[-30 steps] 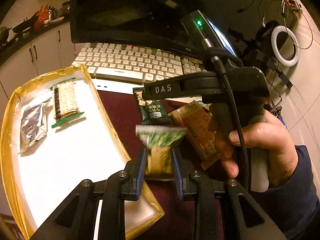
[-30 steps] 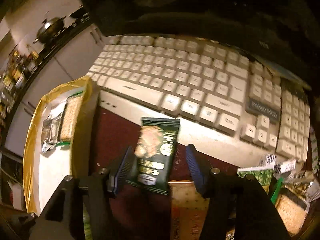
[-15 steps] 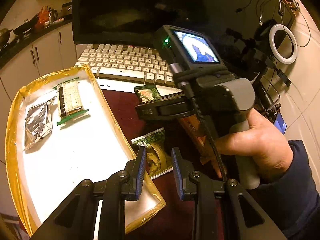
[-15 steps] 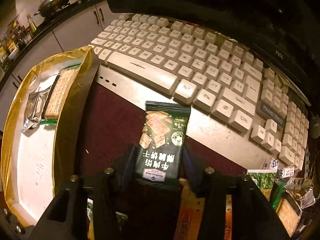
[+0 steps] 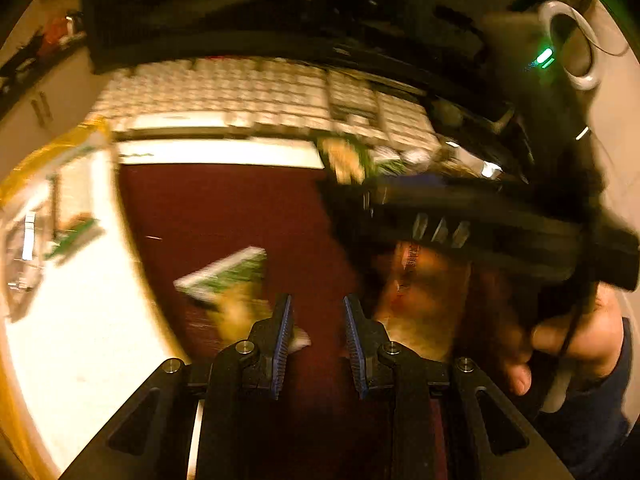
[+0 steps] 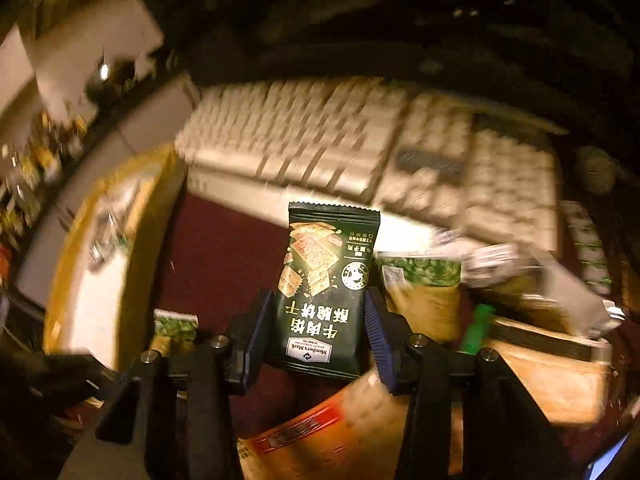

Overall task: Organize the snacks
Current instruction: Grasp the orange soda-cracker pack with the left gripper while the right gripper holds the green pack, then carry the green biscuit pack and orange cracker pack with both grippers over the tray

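My right gripper (image 6: 318, 322) is shut on a dark green cracker packet (image 6: 326, 284) and holds it above the dark red mat (image 6: 224, 248). My left gripper (image 5: 316, 328) is open and empty over the mat (image 5: 224, 208). A green-topped snack packet (image 5: 228, 280) lies just left of its fingers, at the edge of the gold-rimmed white tray (image 5: 80, 344). The tray holds a cracker pack with green ends (image 5: 70, 236) and a silver packet (image 5: 18, 256). The right gripper's body (image 5: 480, 224) and hand fill the right side of the left wrist view. The image is blurred.
A white keyboard (image 6: 360, 140) lies behind the mat, below a dark monitor (image 5: 240, 8). An orange packet (image 6: 336, 432) lies under the right gripper. More packets (image 6: 424, 296) pile up at the right. A ring light (image 5: 572, 44) stands far right.
My left gripper let go of the green-topped packet, which now lies at the tray's edge, and shifted right. My right gripper closed on the dark green packet and lifted it.
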The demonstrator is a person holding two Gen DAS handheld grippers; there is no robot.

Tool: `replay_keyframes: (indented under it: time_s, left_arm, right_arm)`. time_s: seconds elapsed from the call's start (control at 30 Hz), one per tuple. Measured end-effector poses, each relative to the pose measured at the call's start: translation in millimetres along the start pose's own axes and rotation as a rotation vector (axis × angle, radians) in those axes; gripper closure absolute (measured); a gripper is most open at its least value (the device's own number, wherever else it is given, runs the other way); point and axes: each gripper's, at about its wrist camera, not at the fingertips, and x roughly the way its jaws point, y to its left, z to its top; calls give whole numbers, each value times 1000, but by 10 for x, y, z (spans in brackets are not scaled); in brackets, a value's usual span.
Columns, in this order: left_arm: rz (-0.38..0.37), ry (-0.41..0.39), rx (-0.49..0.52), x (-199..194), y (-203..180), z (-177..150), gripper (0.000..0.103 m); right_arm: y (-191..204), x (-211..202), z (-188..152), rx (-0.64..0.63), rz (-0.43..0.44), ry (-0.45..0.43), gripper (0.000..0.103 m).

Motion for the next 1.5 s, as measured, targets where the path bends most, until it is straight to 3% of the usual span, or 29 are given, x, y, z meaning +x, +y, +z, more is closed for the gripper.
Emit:
replay_keyframes:
  time_s: [0.07,0.13,0.2,0.33,0.47,0.63,0.67,0.7,0.77,1.1,1.5]
  left_arm:
    - [-17,4,23,19,-147,-14,73]
    - [-21,-1,54,9,-287,-23,57]
    - [-20,-18,94,-17,-432,-34,31]
    - [70,-56,211,21,-696,-47,21]
    - [85,-2,264,236,-772,-52,21]
    - [122,3,303,460,-836,-14,21]
    - [117,1,300,498,-827,1,24]
    - [105,3,292,530,-843,24,39]
    - [84,6,267,541,-812,23,45]
    - [47,-26,184,399,-589,56,47]
    - [57,-118,105,10,-304,129,47]
  right_arm:
    - [-112,-209,4,38,13,-65,58]
    - [-241,-434,23,76,16,-135,58]
    - [-330,-524,77,97,26,-180,58]
    - [-491,-561,142,145,66,-230,58]
    - [-559,-504,167,177,90,-223,58]
    - [-533,-444,155,178,122,-214,58]
    - [-520,-445,149,170,121,-215,58]
    - [-525,-438,148,168,119,-218,58]
    - [-517,-431,141,160,116,-219,58]
    - [-517,-429,134,164,121,-239,58]
    - [-465,-355,124,142,118,-222,58]
